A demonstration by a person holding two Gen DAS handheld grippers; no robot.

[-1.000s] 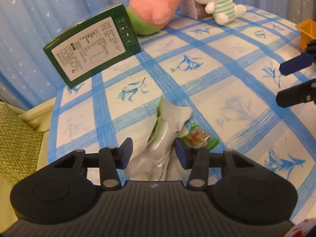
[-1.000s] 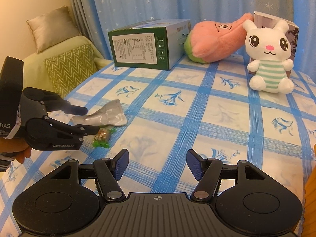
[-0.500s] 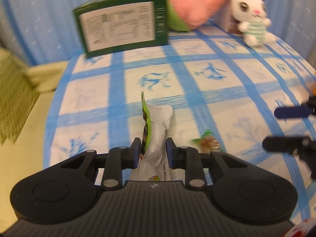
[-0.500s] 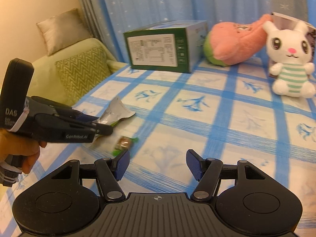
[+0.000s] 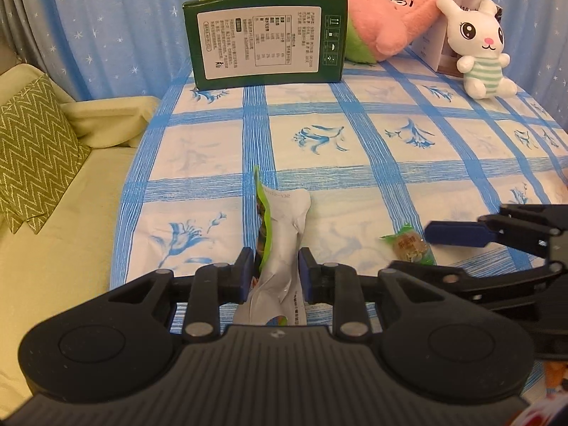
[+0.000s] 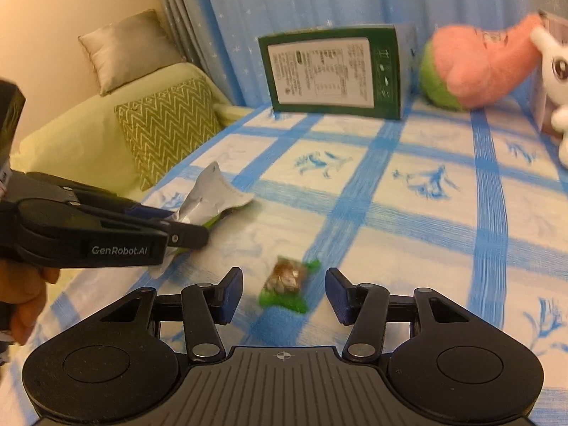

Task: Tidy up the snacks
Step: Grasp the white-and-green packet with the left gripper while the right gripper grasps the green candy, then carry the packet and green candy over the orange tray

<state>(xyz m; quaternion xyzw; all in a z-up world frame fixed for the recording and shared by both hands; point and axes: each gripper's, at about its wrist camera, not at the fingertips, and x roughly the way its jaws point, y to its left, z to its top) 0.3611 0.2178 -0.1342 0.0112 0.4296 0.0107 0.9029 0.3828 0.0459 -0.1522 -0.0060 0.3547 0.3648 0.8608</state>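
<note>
on the checked tablecloth (image 5: 372, 163): silver snack pouch (image 5: 284, 227) pinched between left gripper (image 5: 276, 269) pads; small wrapped candy (image 6: 287, 277) lying between spread right gripper (image 6: 284, 293) fingers. risk: crinkled foil slipping when lifted.

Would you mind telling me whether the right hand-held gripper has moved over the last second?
Yes. The right hand-held gripper has moved left toward the small green-wrapped snack, which now lies between its open fingers; the green box looks nearer.
</note>
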